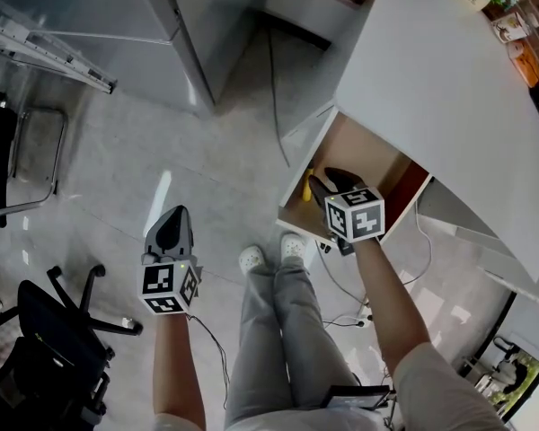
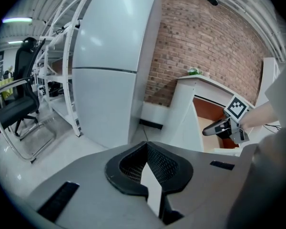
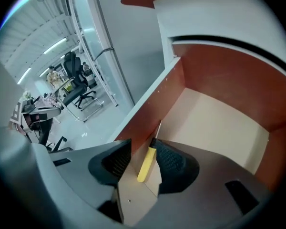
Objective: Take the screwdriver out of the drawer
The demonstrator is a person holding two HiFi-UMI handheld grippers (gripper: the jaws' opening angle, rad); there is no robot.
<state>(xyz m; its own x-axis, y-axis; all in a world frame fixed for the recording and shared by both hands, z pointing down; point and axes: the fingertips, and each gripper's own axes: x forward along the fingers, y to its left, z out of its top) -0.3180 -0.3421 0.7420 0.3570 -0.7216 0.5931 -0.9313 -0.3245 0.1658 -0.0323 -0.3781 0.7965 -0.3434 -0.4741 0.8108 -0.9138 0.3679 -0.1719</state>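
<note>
The screwdriver's yellow handle (image 1: pixel 307 186) lies in the near left corner of the open wooden drawer (image 1: pixel 364 147), along its left wall. My right gripper (image 1: pixel 331 183) reaches down into that drawer and is open. In the right gripper view the screwdriver (image 3: pixel 146 162) shows in the gap between the two jaws of the right gripper (image 3: pixel 142 144), untouched, with the drawer floor (image 3: pixel 219 123) beyond it. My left gripper (image 1: pixel 172 228) hangs over the floor to the left, away from the drawer, shut and empty. In the left gripper view the left gripper (image 2: pixel 146 145) has its tips together.
The drawer sticks out from under a white desk (image 1: pixel 449 88). A tall white cabinet (image 1: pixel 162 7) stands at the back left. A black office chair (image 1: pixel 54 339) and a metal-framed chair (image 1: pixel 31 155) are at the left. Cables (image 1: pixel 346 285) lie on the floor by the person's white shoes (image 1: pixel 271 254).
</note>
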